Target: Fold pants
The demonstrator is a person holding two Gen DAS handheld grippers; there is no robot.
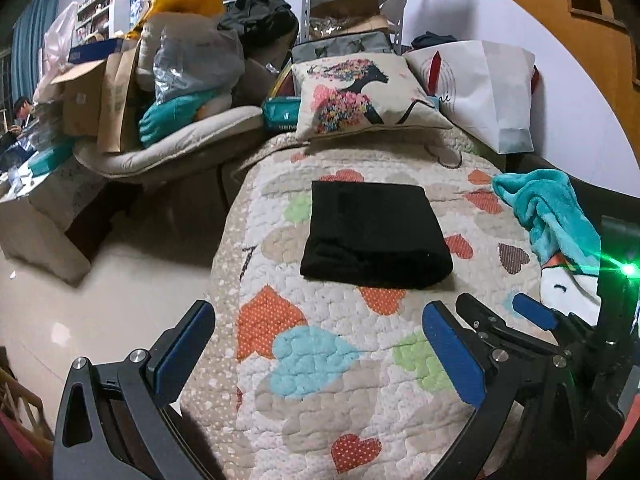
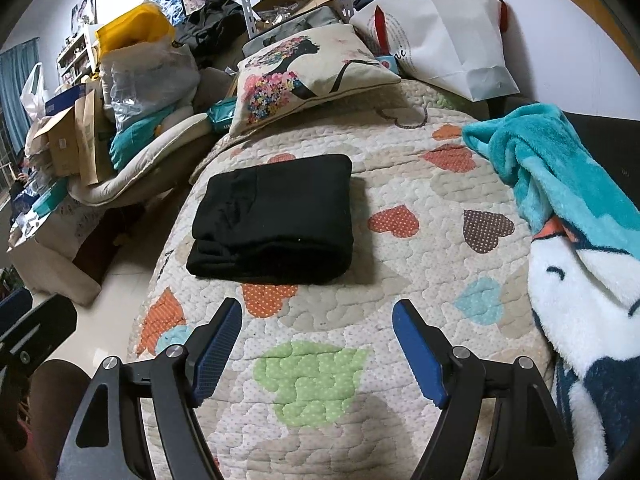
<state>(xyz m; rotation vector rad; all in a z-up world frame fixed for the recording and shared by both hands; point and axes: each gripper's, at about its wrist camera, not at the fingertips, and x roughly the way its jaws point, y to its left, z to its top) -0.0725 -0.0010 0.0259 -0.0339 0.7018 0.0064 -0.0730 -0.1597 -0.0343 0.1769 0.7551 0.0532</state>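
- The black pants (image 1: 374, 236) lie folded into a compact, thick rectangle on the heart-patterned quilt (image 1: 320, 360) that covers the bed, with the rounded fold edge toward the cameras.
- In the left wrist view the pants sit just above the picture's centre, toward 12 o'clock from the left gripper (image 1: 320, 352); in the right wrist view they lie at about 11 o'clock from the right gripper (image 2: 316, 348).
- The left gripper hovers over the quilt, jaws wide apart, nothing between the blue pads, clear of the pants.
- The right gripper likewise stands with its jaws spread wide and empty above a green heart patch, the pants well ahead of its tips.
- In the left wrist view the right gripper shows at 3 to 4 o'clock, close beside the left one's right finger, with a green light glaring at the frame edge.
- A printed cushion (image 1: 360, 96) lies at the far end of the bed, at 12 o'clock beyond the pants, apart from them.
- A white paper bag (image 2: 444, 28) leans against the wall at 1 o'clock, just beside the cushion.
- A teal fleece blanket (image 2: 552, 172) is bunched along the quilt's right edge at 3 o'clock, well apart from the pants.
- Boxes and bags are piled at 10 o'clock, beyond the bed's left side.
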